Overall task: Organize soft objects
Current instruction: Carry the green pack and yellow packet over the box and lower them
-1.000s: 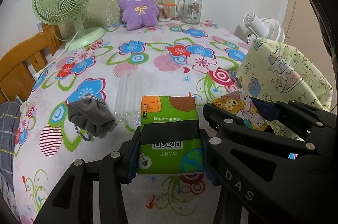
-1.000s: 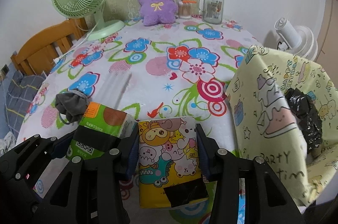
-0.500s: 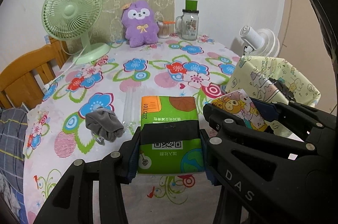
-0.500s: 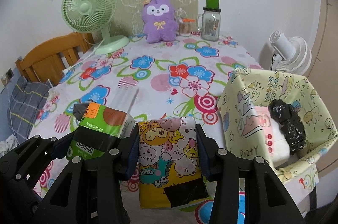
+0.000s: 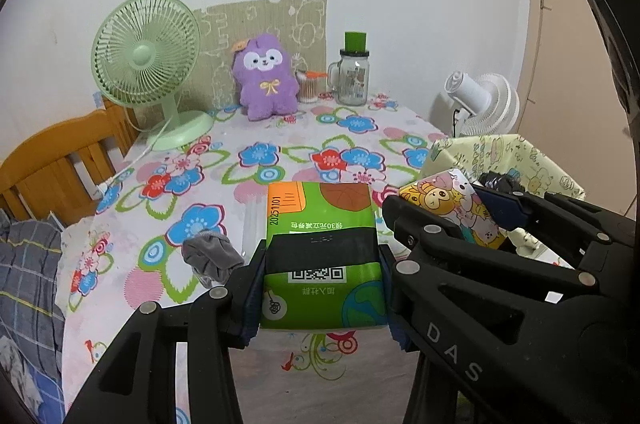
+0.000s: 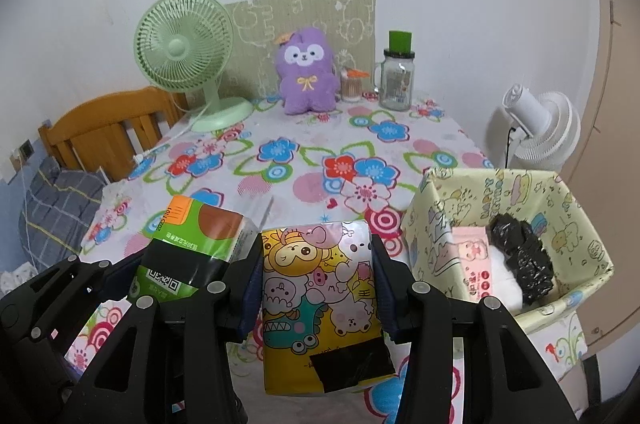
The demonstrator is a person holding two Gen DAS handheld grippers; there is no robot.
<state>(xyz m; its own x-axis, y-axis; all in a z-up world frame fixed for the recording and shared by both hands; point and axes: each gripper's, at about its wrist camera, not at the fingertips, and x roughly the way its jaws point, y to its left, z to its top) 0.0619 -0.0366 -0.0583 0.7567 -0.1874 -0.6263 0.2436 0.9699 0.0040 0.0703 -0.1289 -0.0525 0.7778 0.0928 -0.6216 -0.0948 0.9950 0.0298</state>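
A: How far along would you call it?

B: Partway, I'd judge. The flowered surface [image 6: 304, 160] is mostly bare of loose soft things, and the cartoon-print box [image 6: 576, 224] at its right edge already holds a pink-and-white pack [image 6: 476, 256] and a crumpled black bag [image 6: 520, 256].

A: And what's in hand?

B: Two packs, both lifted clear of the surface. The left gripper [image 5: 322, 288] is clamped on the green tissue pack [image 5: 320, 224], its pads pressed into both sides. The right gripper [image 6: 318, 288] grips the yellow cartoon tissue pack [image 6: 316, 284] the same way. Neither is over the box yet, so dropping them in looks like the step in hand.

A: Anything left after that?

B: A grey cloth bundle [image 5: 210, 256] lies on the surface just left of the green pack. Whether the purple plush [image 6: 306, 76] at the back, beside the green fan [image 6: 184, 52], counts, I can't tell.

A: Do the views differ?

B: The right wrist view looks into the box and shows its contents; the left wrist view catches only its rim and a bit of the black bag. The grey bundle shows only in the left view; in the right the green pack hides that spot.
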